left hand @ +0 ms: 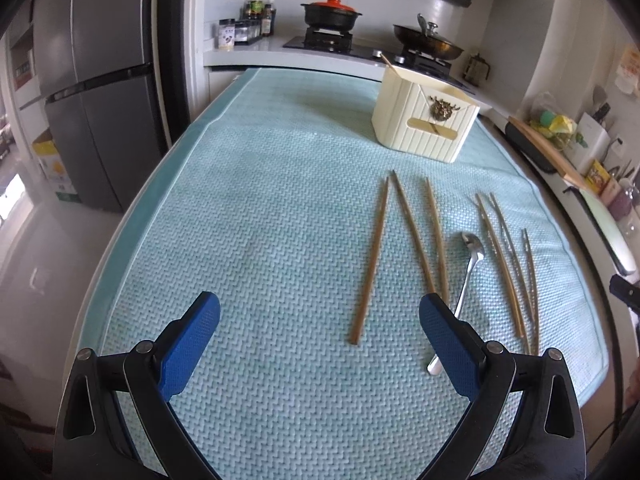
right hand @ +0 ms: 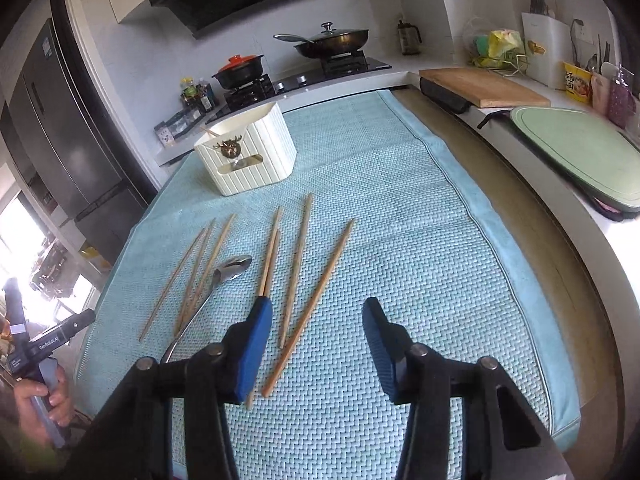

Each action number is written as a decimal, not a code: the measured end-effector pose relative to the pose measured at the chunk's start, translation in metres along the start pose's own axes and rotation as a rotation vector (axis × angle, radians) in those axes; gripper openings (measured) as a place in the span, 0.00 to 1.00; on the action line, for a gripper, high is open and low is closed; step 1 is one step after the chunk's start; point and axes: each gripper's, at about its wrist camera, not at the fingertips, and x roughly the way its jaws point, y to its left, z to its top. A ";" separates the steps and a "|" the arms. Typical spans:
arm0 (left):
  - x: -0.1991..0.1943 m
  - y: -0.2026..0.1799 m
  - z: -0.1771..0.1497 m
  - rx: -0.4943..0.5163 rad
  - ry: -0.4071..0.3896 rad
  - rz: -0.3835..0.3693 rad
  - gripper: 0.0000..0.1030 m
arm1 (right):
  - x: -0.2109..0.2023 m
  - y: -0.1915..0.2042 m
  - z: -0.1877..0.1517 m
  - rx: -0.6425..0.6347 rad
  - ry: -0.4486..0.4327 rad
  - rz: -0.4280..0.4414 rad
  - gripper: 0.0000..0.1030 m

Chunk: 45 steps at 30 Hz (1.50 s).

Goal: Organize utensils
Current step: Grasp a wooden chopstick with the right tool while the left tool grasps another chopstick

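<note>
Several wooden chopsticks (left hand: 370, 260) lie loose on a light blue mat (left hand: 240, 200), with a metal spoon (left hand: 466, 280) among them. A cream ribbed utensil holder (left hand: 424, 120) stands at the mat's far side with one chopstick inside. My left gripper (left hand: 320, 314) is open and empty above the mat, left of the spoon. In the right wrist view the chopsticks (right hand: 298, 268), spoon (right hand: 212, 296) and holder (right hand: 248, 150) show too. My right gripper (right hand: 318, 322) is open and empty, just above the near ends of the right-hand chopsticks.
A stove with a red-lidded pot (left hand: 330, 14) and a pan (left hand: 428, 40) stands behind the mat. A fridge (left hand: 96, 80) is at the left. A wooden board (right hand: 484, 88) and a green tray (right hand: 580, 152) lie on the counter at the right.
</note>
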 end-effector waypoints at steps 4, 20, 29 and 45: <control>0.008 0.004 0.004 0.018 0.022 0.016 0.97 | 0.015 0.001 0.004 0.022 0.040 0.032 0.36; 0.102 -0.046 0.075 0.222 0.188 -0.070 0.97 | 0.092 -0.030 0.057 0.180 0.260 0.106 0.36; 0.138 -0.062 0.098 0.253 0.234 -0.046 0.97 | 0.179 -0.033 0.088 0.166 0.422 -0.035 0.35; 0.199 -0.089 0.108 0.358 0.312 0.052 0.81 | 0.214 0.005 0.085 -0.021 0.439 -0.211 0.28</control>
